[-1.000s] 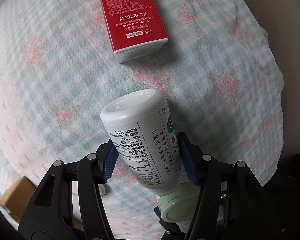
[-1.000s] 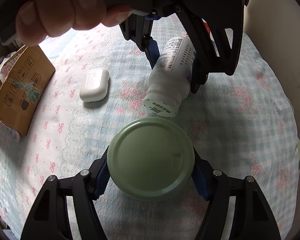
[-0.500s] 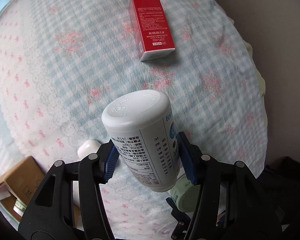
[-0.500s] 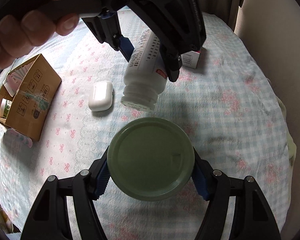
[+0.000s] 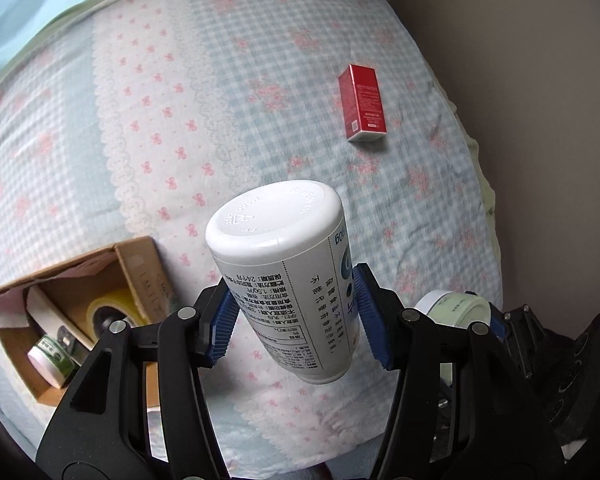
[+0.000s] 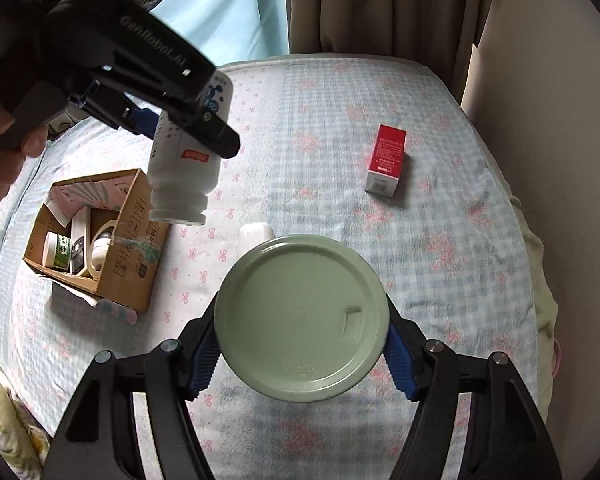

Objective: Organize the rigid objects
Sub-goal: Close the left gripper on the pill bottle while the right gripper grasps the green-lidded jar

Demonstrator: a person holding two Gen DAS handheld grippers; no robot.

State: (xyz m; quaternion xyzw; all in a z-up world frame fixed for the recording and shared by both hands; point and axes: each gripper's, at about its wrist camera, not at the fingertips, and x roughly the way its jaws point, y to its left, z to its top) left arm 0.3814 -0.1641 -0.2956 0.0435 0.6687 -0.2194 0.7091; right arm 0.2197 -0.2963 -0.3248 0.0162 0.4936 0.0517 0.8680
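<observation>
- left gripper (image 5: 296, 312) clamped on white bottle (image 5: 284, 272) — long axis tilted, cap toward cardboard box (image 6: 96, 236), below-left; nearer arm.
- right gripper (image 6: 300, 348) closed on green jar (image 6: 302, 318).

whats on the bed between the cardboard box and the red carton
A small white case, partly hidden behind the green jar; otherwise bare checked bedspread, seen from the right wrist.

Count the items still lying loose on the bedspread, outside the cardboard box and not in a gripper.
2: the red carton near the far right edge, and a small white case peeking out behind the held green jar. The jar may hide more.
</observation>
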